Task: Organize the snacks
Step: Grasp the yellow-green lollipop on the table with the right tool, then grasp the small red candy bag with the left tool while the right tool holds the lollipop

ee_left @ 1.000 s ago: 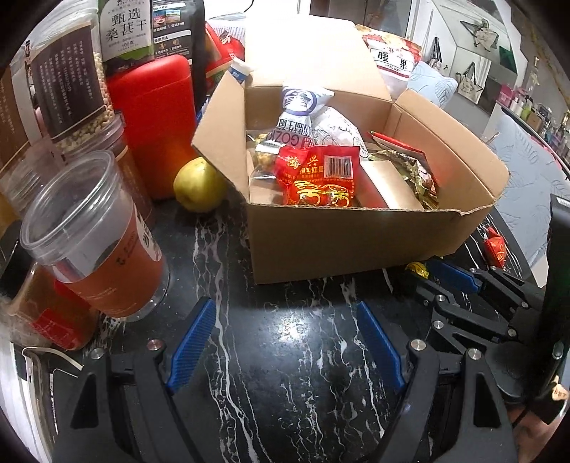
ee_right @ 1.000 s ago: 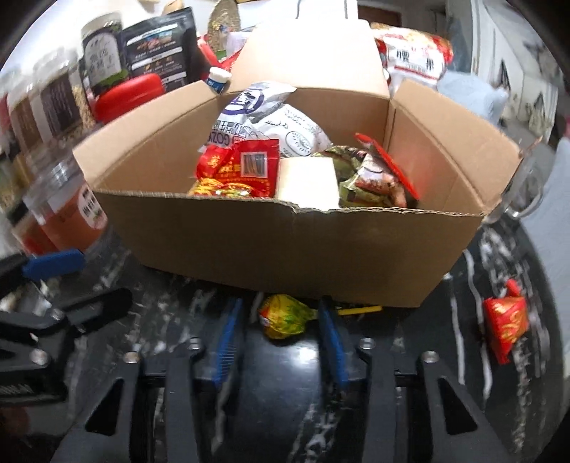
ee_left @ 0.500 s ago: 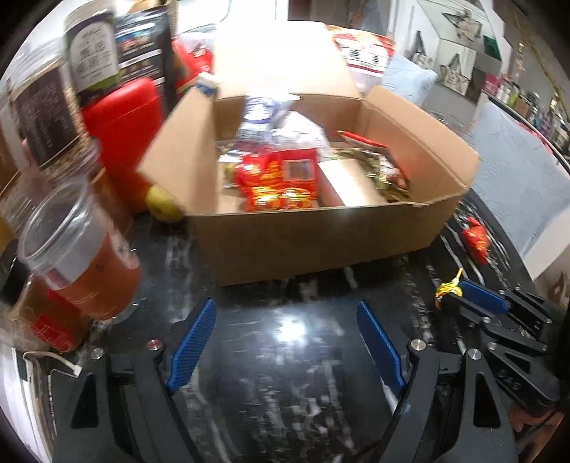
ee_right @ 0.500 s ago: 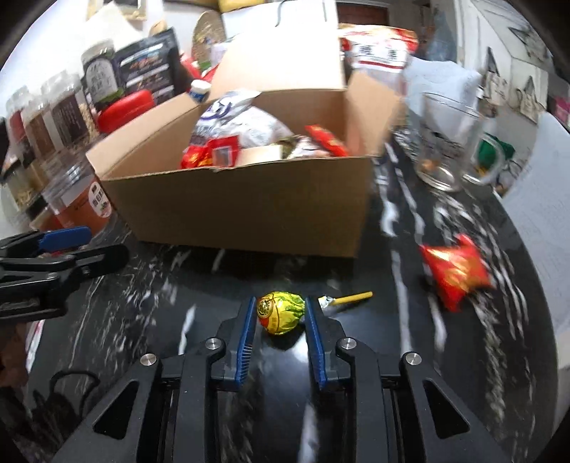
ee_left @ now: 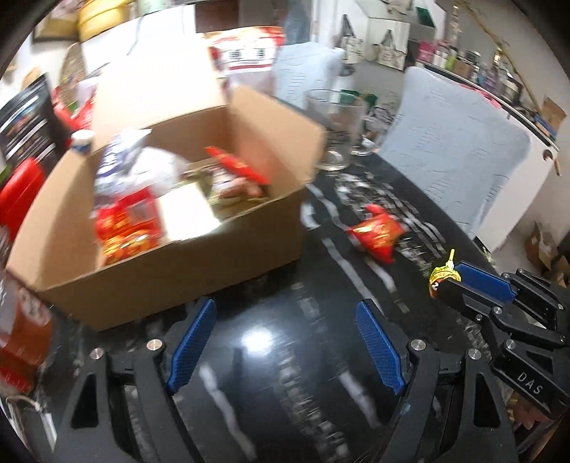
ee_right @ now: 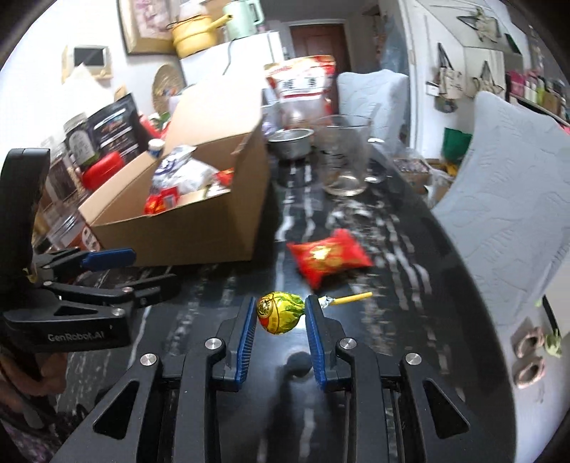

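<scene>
The right hand-held gripper (ee_right: 280, 315) pinches a lollipop (ee_right: 279, 312) between its blue pads, stick pointing right, above the dark surface (ee_right: 392, 320). The left hand-held gripper (ee_left: 285, 345) gapes wide with nothing in it, near the box (ee_left: 171, 270) of snacks. A red packet (ee_right: 329, 259) lies on the surface just right of the box.

A lived-in home kitchen or dining corner. A black marble-patterned table (ee_right: 409, 249) carries a cardboard box (ee_right: 199, 228) of packaged snacks, labelled food jars (ee_right: 76, 140) and a glass mug (ee_right: 343, 156). Padded chair backs (ee_right: 506, 199) stand at its edge. A yellow pot (ee_right: 194, 32) and a pale green kettle (ee_right: 242, 16) sit on top of a white fridge (ee_right: 249, 60), near a brown door (ee_right: 317, 42).
</scene>
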`<state>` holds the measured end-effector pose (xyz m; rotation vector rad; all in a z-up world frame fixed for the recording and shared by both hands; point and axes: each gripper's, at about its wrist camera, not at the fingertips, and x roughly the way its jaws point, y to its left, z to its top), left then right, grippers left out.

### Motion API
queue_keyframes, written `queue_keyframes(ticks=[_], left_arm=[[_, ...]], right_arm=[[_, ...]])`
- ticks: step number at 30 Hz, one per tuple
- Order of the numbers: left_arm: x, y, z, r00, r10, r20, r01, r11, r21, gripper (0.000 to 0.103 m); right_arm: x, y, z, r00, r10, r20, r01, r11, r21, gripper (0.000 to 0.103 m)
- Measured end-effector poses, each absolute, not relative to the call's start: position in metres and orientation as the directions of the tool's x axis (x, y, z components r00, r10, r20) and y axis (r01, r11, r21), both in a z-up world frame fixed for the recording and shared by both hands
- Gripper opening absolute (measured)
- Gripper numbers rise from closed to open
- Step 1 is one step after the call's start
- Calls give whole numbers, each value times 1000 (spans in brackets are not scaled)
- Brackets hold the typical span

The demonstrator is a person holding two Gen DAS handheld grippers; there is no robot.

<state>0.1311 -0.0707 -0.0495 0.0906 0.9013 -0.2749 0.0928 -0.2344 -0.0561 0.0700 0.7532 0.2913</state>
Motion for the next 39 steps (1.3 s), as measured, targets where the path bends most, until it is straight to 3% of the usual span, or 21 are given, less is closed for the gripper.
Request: queue_keyframes(ticks=[20,28,30,32,39], left_arm=[[204,-177,-74,557,-227,-799,411,911,28,82],[222,-193,-98,465,-224,-857,437,900,1,81],[223,-189,-101,456,-243,-856,421,906,-33,73],[219,-185,-97,475,-236,-848,416,909,-19,46],[206,-181,-94,450,-262,-854,426,903,-52,45]], right_arm=[[132,-320,-65,673,269,-689,-168,963,211,28],[141,-330,-72,647,301,-701,-174,953,248,28],[141,-331,-73,643,306,-702,-177,951,253,28],[140,-332,-73,641,308,-703,-176,950,256,28],[130,-329,-71,641,310,-702,-170,950,263,28]])
